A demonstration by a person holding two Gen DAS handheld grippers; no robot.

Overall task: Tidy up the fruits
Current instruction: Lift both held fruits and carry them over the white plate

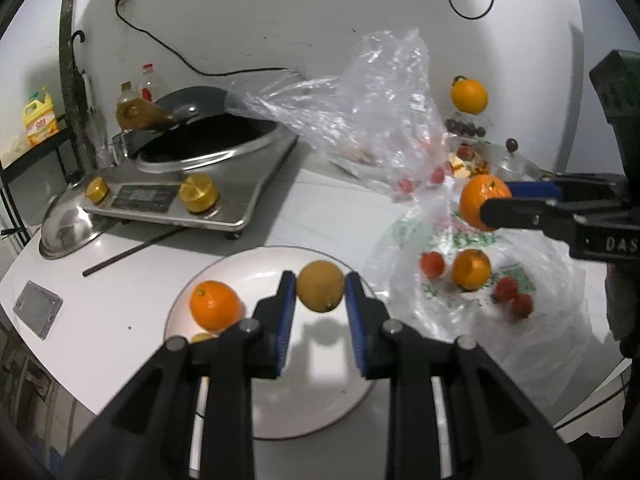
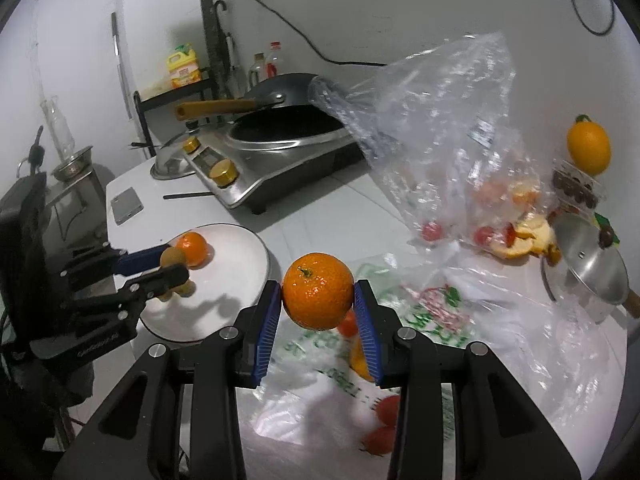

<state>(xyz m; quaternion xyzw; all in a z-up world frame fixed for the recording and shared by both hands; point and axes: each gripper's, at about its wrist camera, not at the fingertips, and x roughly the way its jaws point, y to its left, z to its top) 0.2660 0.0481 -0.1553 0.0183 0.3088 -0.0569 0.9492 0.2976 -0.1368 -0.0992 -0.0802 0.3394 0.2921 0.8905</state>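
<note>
In the left wrist view my left gripper (image 1: 320, 280) is shut on a small yellow-brown fruit (image 1: 321, 294), held above the white plate (image 1: 304, 400). An orange (image 1: 216, 305) lies on that plate at its left, with a small yellow fruit (image 1: 202, 337) beside it. My right gripper (image 2: 318, 286) is shut on a bright orange (image 2: 318, 300), held over the printed plastic bag (image 2: 432, 312). That same gripper (image 1: 496, 200) comes in from the right in the left wrist view. On the bag lie another orange (image 1: 471, 269) and several small red tomatoes (image 1: 432, 264).
An induction cooker (image 1: 176, 196) with a dark wok stands at the back left, and a steel lid (image 1: 68, 232) lies beside it. A crumpled clear bag (image 2: 440, 128) rises in the middle. A lidded steel pot (image 2: 588, 272), orange peel (image 2: 528, 236) and a lemon-shaped orange fruit (image 2: 588, 148) are at the right.
</note>
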